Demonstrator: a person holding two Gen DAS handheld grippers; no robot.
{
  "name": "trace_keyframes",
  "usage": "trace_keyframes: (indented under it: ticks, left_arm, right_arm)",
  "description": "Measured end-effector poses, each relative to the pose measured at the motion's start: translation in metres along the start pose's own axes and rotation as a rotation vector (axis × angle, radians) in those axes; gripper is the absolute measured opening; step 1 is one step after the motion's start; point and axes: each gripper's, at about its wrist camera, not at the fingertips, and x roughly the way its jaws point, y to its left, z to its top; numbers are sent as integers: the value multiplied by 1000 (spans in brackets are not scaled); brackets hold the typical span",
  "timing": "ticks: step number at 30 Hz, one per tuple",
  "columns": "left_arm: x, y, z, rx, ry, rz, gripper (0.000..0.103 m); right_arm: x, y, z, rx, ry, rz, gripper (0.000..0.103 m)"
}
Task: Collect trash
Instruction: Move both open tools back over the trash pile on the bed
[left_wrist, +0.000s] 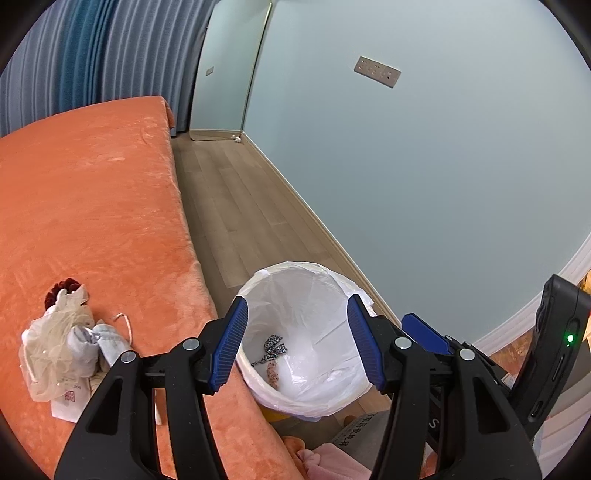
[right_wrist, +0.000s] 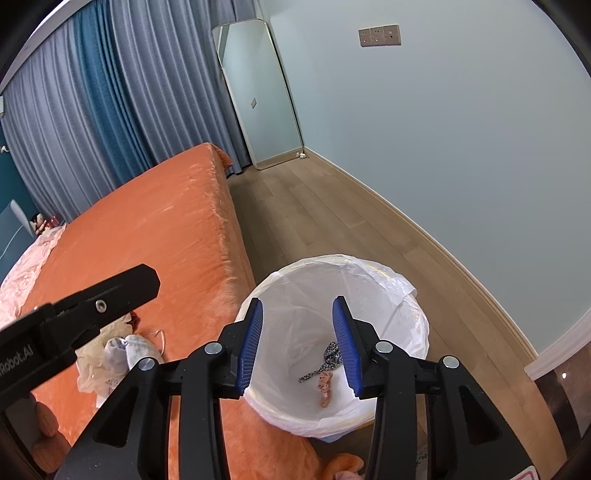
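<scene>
A bin lined with a white bag (left_wrist: 306, 273) stands on the floor beside the orange bed (left_wrist: 92, 206); it also shows in the right wrist view (right_wrist: 406, 295). Inside lie a leopard-print scrunchie (left_wrist: 272, 349) (right_wrist: 325, 360) and a pink one (left_wrist: 273, 373) (right_wrist: 325, 387). My left gripper (left_wrist: 297, 341) is open and empty above the bin. My right gripper (right_wrist: 297, 341) is open and empty above the bin too. A pile of trash (left_wrist: 66, 350) lies on the bed: mesh bag, grey sock, paper, dark red item; it shows partly hidden in the right wrist view (right_wrist: 122, 350).
A mirror (right_wrist: 258, 96) leans on the far wall by the curtains (right_wrist: 110, 103). Wooden floor (right_wrist: 332, 221) runs between bed and wall. The other gripper's body shows at the right (left_wrist: 554, 350) and at the left (right_wrist: 74, 317). A pink quilt (right_wrist: 22, 266) lies on the bed's far side.
</scene>
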Motion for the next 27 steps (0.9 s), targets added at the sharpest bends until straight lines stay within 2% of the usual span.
trace_keyframes:
  ticks: [15, 19, 27]
  left_arm:
    - [-40, 46, -19, -61, -42, 95, 60]
    - [-50, 71, -27, -93, -46, 135, 66]
    - [-69, 125, -45, -179, -48, 208, 70]
  right_arm:
    - [-16, 49, -18, -57, 23, 67, 43]
    - [-17, 67, -27, -74, 37, 91, 43]
    - [-12, 103, -44, -109, 76, 138, 43]
